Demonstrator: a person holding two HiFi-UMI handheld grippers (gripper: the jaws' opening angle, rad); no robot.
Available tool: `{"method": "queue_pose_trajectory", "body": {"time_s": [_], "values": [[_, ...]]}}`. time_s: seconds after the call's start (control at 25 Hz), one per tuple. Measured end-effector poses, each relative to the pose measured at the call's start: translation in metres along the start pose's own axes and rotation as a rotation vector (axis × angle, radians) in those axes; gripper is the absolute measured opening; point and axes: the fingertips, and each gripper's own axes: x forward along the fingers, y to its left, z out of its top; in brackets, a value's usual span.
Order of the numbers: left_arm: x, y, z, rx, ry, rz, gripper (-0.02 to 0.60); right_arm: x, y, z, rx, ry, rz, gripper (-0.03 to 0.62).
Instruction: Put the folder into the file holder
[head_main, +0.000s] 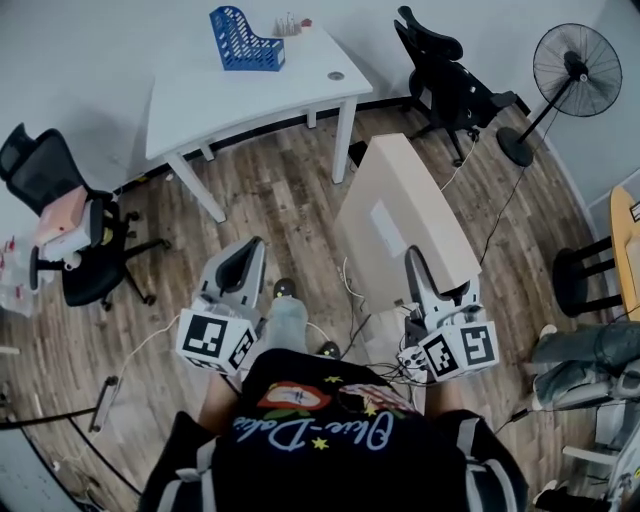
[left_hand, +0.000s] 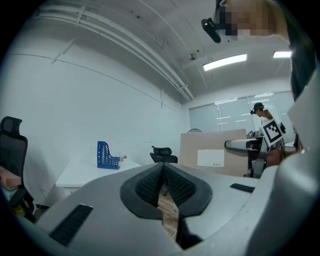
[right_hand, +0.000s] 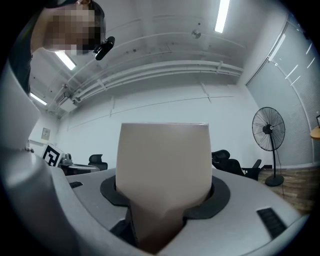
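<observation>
— The white surface (head_main: 250, 95) stood across the room, the blue file holder (head_main: 245, 42) on it. And the folder (head_main: 400, 210)?
— Well apart from it, clamped in my right tongs (head_main: 415, 262). My left tongs (head_main: 250, 250) were clenched on nothing.
— Risk?
— Held by one edge, it could swing and slip.

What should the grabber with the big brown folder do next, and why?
Probably carry the folder forward toward the blue file holder on the white table: the right gripper grips it, but the holder stands far ahead.
</observation>
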Motion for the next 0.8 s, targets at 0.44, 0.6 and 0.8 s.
{"method": "queue_pose_trajectory", "body": {"time_s": [0.44,0.6,0.8], "values": [[0.051,0.025,0.003,0.05,-0.011,-0.031,0.005,0.042,-0.009,0.004,-0.047,-0.003,-0.019,0.25],[0.069,0.037,0.003,0.043,-0.033,-0.05,0.005,0.062,-0.009,0.001,-0.048,-0.003,-0.021,0.25],[0.097,0.06,0.004,0.029,-0.038,-0.068,0.005,0.096,-0.011,0.001,-0.069,-0.001,-0.032,0.25]]}}
